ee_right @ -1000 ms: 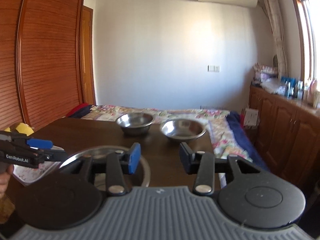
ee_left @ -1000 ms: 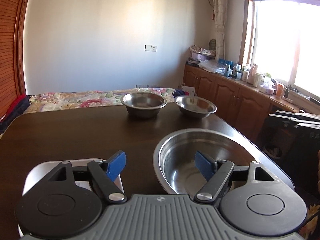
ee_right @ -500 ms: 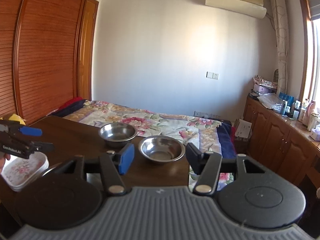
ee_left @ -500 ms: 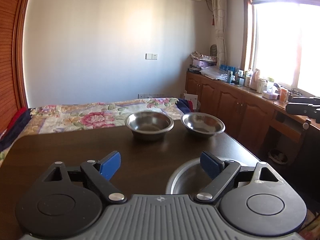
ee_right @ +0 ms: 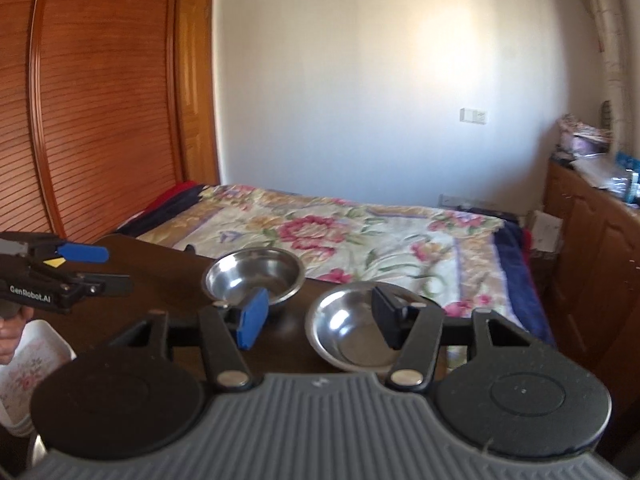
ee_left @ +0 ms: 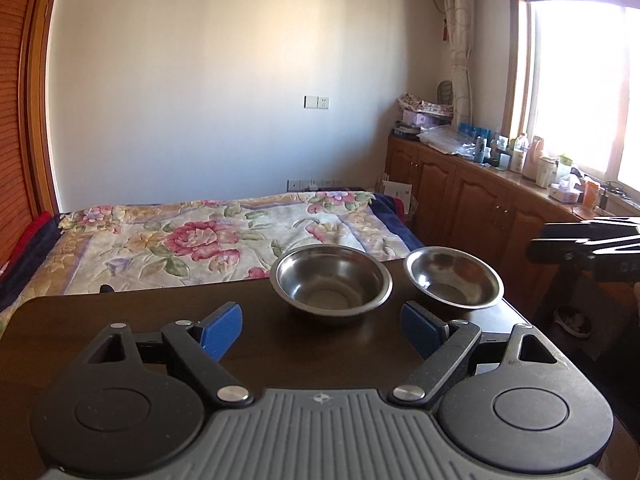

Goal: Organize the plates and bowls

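Two steel bowls stand side by side at the far edge of the dark table (ee_left: 120, 320). The deeper bowl (ee_left: 331, 280) (ee_right: 253, 273) is on the left, the shallower bowl (ee_left: 453, 277) (ee_right: 348, 328) on the right. My left gripper (ee_left: 322, 330) is open, just short of the deeper bowl, with nothing between its fingers. My right gripper (ee_right: 318, 316) is open above the shallower bowl's near side, its right finger over the rim. A white floral dish (ee_right: 30, 364) lies at the near left in the right wrist view.
A bed with a floral cover (ee_left: 200, 240) lies beyond the table's far edge. Wooden cabinets (ee_left: 472, 204) with bottles line the right wall under a bright window. A slatted wooden wardrobe (ee_right: 80, 100) fills the left. A hand (ee_right: 8, 340) holds the left gripper.
Both grippers moved forward toward the two far bowls. The large near bowl and white dish dropped out of the left wrist view. Both grippers stayed open.
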